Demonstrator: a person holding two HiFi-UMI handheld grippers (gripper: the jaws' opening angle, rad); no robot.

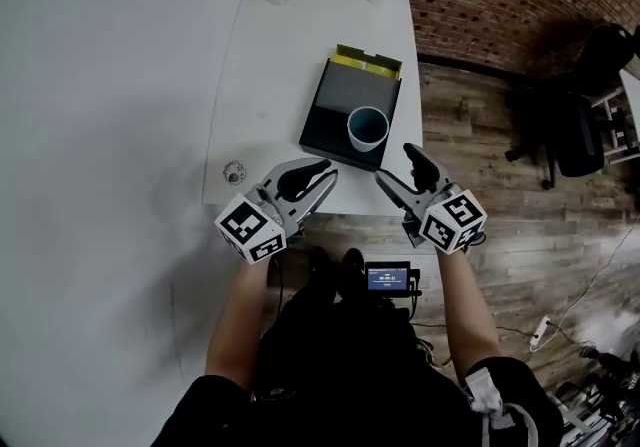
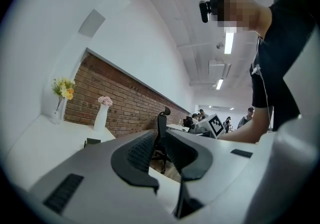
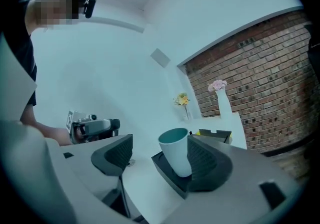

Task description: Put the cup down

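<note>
Cup [image 1: 368, 128] stands upright on the near right corner of the dark tray [image 1: 345, 85], which lies on the white worktop [image 1: 270, 85]. Its long axis is vertical and its mouth faces up.

The right gripper [image 1: 397, 167] is the nearer one. Its jaws stand apart and the cup lies ahead of them, just past the tips, toward the far edge of the worktop. No pad presses on the cup wall, so the cup appears released and the placement complete. The coming move is judged to be a straight pull-back along the line of the jaws, away from the cup, so that neither tip brushes the wall.

The left gripper [image 1: 332, 172] hangs beside the near edge of the worktop, farther from the cup. Its jaws are almost together, with a narrow gap and nothing between them.

Limits of view:
- In the right gripper view, one jaw covers the cup's base, so its seating on the tray cannot be confirmed there.
- The left gripper view does not show the cup.
</note>
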